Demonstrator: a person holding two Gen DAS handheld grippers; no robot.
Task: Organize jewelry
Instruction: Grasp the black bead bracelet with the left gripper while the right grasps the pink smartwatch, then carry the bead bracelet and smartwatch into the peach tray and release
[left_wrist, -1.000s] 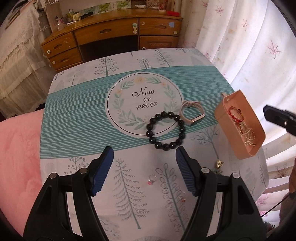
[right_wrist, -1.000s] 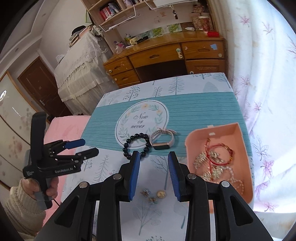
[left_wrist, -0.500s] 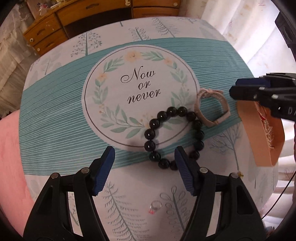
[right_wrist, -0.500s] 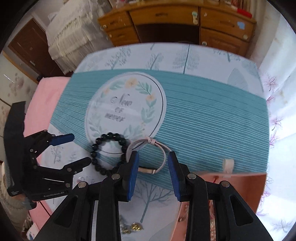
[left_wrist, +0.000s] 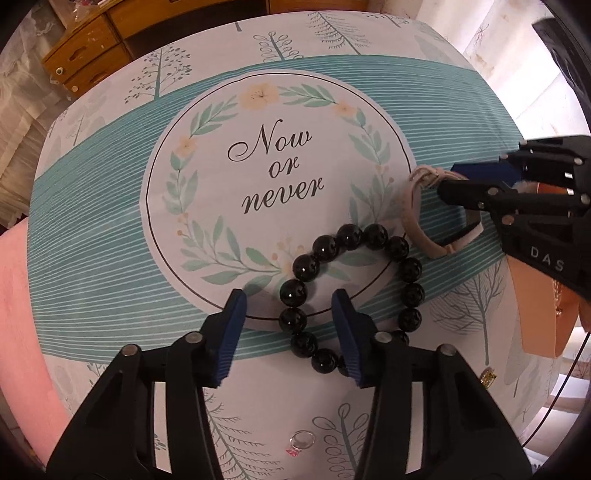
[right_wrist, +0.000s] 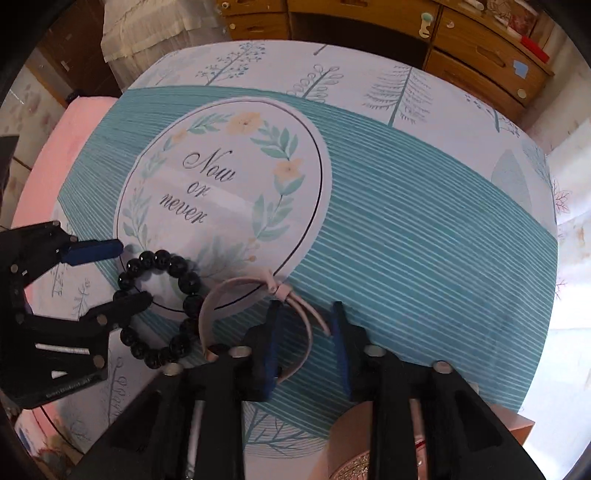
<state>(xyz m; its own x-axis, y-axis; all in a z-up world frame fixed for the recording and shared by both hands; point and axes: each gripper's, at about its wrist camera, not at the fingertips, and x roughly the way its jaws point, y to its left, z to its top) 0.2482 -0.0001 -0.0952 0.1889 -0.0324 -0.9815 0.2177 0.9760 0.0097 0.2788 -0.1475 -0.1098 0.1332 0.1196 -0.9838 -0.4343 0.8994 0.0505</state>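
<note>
Black bead bracelet (left_wrist: 351, 291) lies flat beside a pale pink band (right_wrist: 258, 317) (perhaps a watch strap), seemingly touching.

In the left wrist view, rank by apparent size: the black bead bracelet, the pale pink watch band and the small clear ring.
1. Black bead bracelet, largest.
2. Pale pink watch band, smaller, though partly hidden by the right gripper.
3. Small clear ring, smallest despite being nearest.

A table (left_wrist: 461, 96) is covered by a teal printed cloth (left_wrist: 92, 229). On it are laid a bead bracelet (left_wrist: 325, 247), band (left_wrist: 415, 225), ring (left_wrist: 302, 439) and pink tray (left_wrist: 535, 332).
</note>
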